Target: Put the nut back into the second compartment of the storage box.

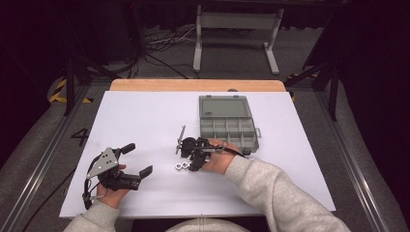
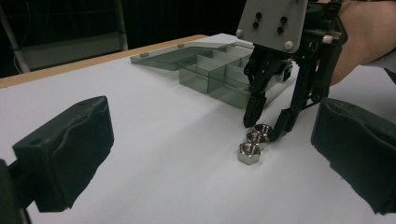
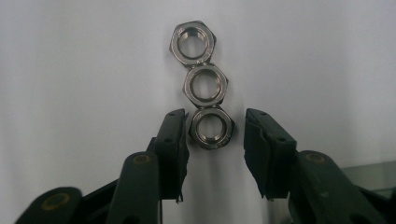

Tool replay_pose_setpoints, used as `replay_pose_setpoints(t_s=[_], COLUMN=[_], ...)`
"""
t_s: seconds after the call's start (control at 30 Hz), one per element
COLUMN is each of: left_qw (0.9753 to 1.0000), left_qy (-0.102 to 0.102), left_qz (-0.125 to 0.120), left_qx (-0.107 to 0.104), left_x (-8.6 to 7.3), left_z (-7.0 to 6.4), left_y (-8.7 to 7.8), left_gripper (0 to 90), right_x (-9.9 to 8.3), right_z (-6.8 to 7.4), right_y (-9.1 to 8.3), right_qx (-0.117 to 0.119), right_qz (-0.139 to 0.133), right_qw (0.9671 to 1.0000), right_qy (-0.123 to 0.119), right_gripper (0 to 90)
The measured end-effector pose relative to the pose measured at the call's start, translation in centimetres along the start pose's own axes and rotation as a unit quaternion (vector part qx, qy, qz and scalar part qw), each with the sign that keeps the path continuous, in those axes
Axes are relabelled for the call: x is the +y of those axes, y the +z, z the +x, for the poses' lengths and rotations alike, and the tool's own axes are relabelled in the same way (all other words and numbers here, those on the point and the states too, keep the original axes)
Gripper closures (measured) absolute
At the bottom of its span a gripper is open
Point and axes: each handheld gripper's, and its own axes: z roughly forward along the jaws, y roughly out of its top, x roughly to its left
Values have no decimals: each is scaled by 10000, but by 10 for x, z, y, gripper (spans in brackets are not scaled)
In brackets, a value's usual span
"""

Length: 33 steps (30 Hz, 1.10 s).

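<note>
The right gripper [image 3: 215,128] stands tips-down on the white bench [image 1: 145,116] with its jaws spread apart and nothing clamped yet. The nearest nut [image 3: 211,127] lies flat directly between the two jaw tips. It sits close against the left jaw in the right gripper view, perhaps touching it, though the shadow there makes contact hard to confirm. A clear gap remains on the other jaw's side.

Three nuts lie in a row that runs straight away from this gripper. The middle nut [image 3: 205,85] touches the nearest one, and the far nut [image 3: 192,42] sits beyond that. The row's long axis therefore runs along the gripper's line of sight and crosswise to the direction the jaws close. A squeeze should take only the nearest nut and leave the other two outside the jaws. Because the nut is off centre, it will probably slide a little toward the far jaw as they close, and may nudge its neighbour.

The left gripper [image 1: 130,159] rests well off to the side, also wide open and empty, and is much farther from the nuts. The compartment box [image 1: 227,126] lies behind and beside the right gripper, its lid laid back.
</note>
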Motion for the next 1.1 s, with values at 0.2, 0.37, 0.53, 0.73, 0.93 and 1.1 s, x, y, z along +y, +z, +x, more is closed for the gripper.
replay_pose_setpoints(t_s=[0.2,0.37,0.53,0.73,0.93,1.1], left_qw=[10000,10000,10000,10000,10000,10000], left_qy=[-8,6,-21,-3,-1,-14], left_qz=[6,14,8,9,38,17], left_qx=[32,25,27,26,8,20], left_x=[0,0,0,0,0,0], left_z=[0,1,0,0,1,1], left_y=[-1,-2,-1,0,0,0], left_gripper=[0,0,0,0,0,0], right_x=[2,0,-4,-5,-6,-6], right_z=[3,3,5,2,-10,-18], right_y=[1,-4,-23,-48,-74,-88], right_qx=[-48,-84,-105,-194,-321,-380], right_qz=[93,48,-124,-320,-487,-543], right_qw=[9999,10000,9999,9993,9982,9975], right_qy=[-21,1,-13,68,150,235], right_gripper=[697,698,698,698,698,698])
